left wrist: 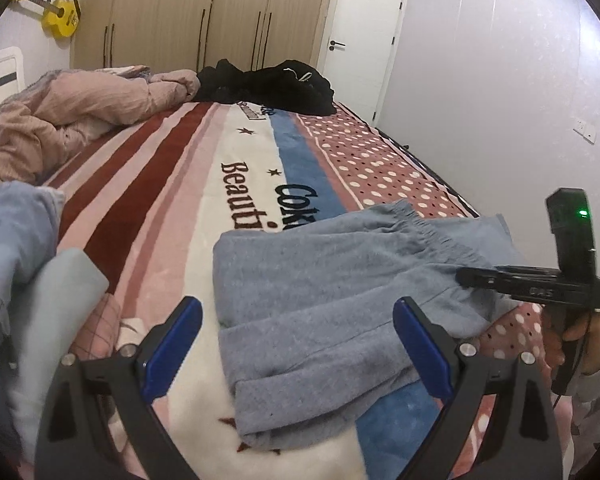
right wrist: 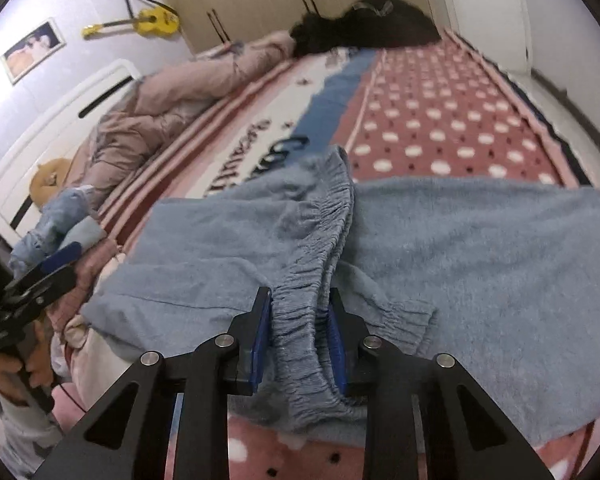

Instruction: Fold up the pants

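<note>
Grey-blue pants (left wrist: 328, 304) lie partly folded on the bed blanket (left wrist: 172, 216); they also fill the right wrist view (right wrist: 480, 264). My left gripper (left wrist: 298, 320) is open and empty, hovering just above the folded leg end. My right gripper (right wrist: 300, 320) is shut on the pants' elastic waistband (right wrist: 324, 248), which bunches between the blue pads (right wrist: 260, 332). In the left wrist view the right gripper (left wrist: 476, 278) comes in from the right at the waistband. The left gripper shows at the left edge of the right wrist view (right wrist: 52, 268).
A pink quilt (left wrist: 80, 112) is bunched at the headboard side. A black garment pile (left wrist: 272, 84) sits at the bed's far end. Other blue and pink clothes (left wrist: 16, 240) are heaped to the left. Wardrobes, a door and a yellow guitar (left wrist: 58, 14) stand behind.
</note>
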Demonstrator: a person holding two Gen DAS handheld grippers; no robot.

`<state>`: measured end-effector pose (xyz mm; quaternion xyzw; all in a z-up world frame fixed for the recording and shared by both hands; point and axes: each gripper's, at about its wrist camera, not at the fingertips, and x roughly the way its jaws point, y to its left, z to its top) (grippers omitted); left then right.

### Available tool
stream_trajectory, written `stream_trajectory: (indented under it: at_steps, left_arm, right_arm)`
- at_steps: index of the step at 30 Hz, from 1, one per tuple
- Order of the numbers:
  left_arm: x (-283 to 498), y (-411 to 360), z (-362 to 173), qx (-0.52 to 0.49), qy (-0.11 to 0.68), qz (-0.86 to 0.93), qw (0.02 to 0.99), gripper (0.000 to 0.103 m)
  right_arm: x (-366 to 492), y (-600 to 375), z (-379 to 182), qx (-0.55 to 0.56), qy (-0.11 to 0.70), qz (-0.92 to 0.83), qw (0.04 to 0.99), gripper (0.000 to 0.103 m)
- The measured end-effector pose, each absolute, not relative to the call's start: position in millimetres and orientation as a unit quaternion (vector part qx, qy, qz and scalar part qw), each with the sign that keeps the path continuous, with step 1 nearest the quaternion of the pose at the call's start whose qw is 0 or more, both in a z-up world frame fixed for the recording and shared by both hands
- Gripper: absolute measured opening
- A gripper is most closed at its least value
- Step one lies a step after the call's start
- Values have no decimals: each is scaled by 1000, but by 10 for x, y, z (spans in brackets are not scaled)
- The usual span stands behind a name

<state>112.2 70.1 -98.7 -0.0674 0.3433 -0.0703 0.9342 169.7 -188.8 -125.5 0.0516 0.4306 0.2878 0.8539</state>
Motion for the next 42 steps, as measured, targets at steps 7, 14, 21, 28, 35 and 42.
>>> stream_trajectory:
  at_steps: [7,14,21,28,35,42]
  left_arm:
    - [1011,728,-985,-78,348,-104,928,95]
    - [954,773,-987,-87,352,-98,927,95]
    - [936,862,-927,-102,342,-91,930,95]
    - [991,908,-952,-101,343,-93,929,95]
    - [1070,711,-926,-107,347,-144,921,95]
    - [1192,168,-710,-70,350,-187,915,95]
  right_arm:
    - [1301,-2093,-1289,78,457,335,820,20]
    - [1445,-2137,-1367,108,478,340,803,45]
    - [2149,-1970,-1572,175,526,333,763,54]
    - [2282,-1741,-1161,138,469,327,808,7]
    - [1800,-1731,-1151,92,494,363,784,11]
    - [1727,-2415,-1185,113,467,305,822,50]
